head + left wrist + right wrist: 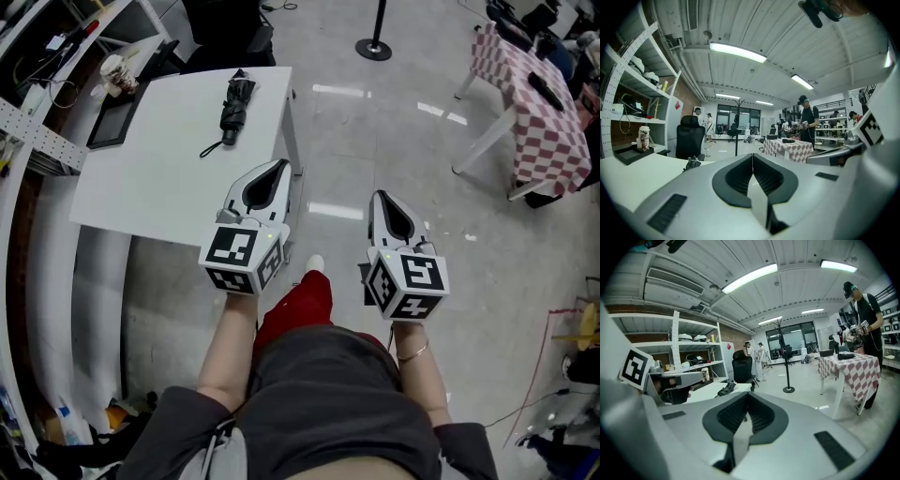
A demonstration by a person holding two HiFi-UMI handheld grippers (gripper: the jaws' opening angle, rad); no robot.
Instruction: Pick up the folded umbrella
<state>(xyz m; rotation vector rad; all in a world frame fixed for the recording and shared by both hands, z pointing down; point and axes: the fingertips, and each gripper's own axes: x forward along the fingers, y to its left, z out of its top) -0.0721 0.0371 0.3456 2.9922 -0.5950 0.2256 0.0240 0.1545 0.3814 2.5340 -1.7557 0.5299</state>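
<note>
The folded black umbrella (234, 108) lies on the white table (169, 178) near its far right corner, with its strap end pointing toward me. My left gripper (281, 167) is shut and empty, held over the table's near right corner, well short of the umbrella. My right gripper (379, 197) is also shut and empty, over the floor to the right of the table. The left gripper view shows the umbrella (692, 163) small, ahead and left of the closed jaws. In the right gripper view the umbrella (726, 389) lies on the table, left of the jaw tips.
A dark flat tray (112, 120) and a small jar (116, 75) sit at the table's far left, beside shelving (37, 141). A black office chair (690, 136) stands behind the table. A post stand (375, 42) and a checked-cloth table (534, 103) are at the right. A person (806, 122) stands far off.
</note>
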